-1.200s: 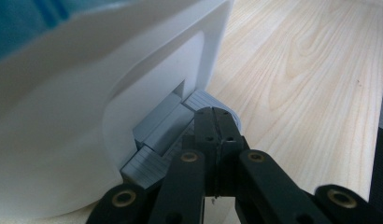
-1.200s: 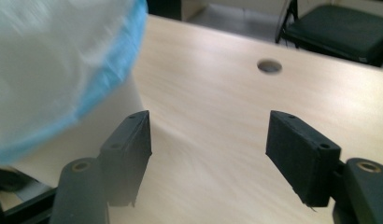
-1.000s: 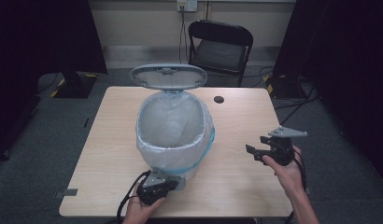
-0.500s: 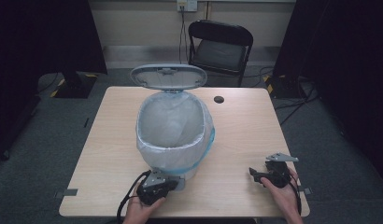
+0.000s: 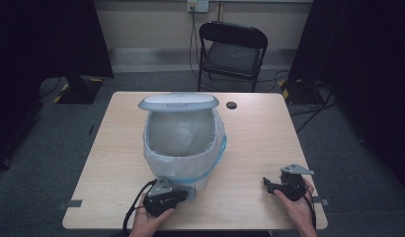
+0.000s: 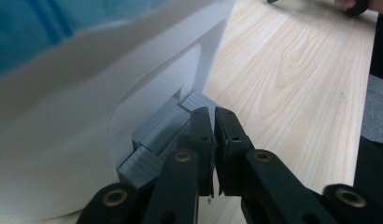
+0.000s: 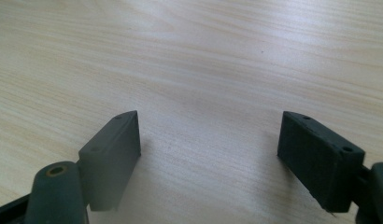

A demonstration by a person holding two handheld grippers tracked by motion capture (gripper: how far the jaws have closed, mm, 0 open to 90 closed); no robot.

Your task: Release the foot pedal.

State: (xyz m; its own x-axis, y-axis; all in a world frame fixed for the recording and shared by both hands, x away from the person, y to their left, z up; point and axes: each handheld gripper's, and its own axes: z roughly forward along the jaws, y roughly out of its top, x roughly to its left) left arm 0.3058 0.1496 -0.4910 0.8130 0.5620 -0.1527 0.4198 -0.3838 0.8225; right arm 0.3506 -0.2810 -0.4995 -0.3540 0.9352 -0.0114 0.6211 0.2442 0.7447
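Grey pedal (image 6: 164, 135) at bin's (image 5: 183, 163) foot pressed under left gripper (image 6: 213, 140), jaws nearly together; lid (image 5: 178, 102) up, liner (image 5: 181, 136) fitted (nothing visibly inside). Right gripper (image 7: 208, 154) low over table (image 5: 250, 148), just been spreading wide, holding nothing. Releasing pedal left, by the look.

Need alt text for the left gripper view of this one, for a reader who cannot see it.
The left tongs, jaws shut, rest their tips on the grey pedal at the foot of a white bin. A blue-tinted liner drapes over the bin at upper left. The light wooden table stretches away to the right.
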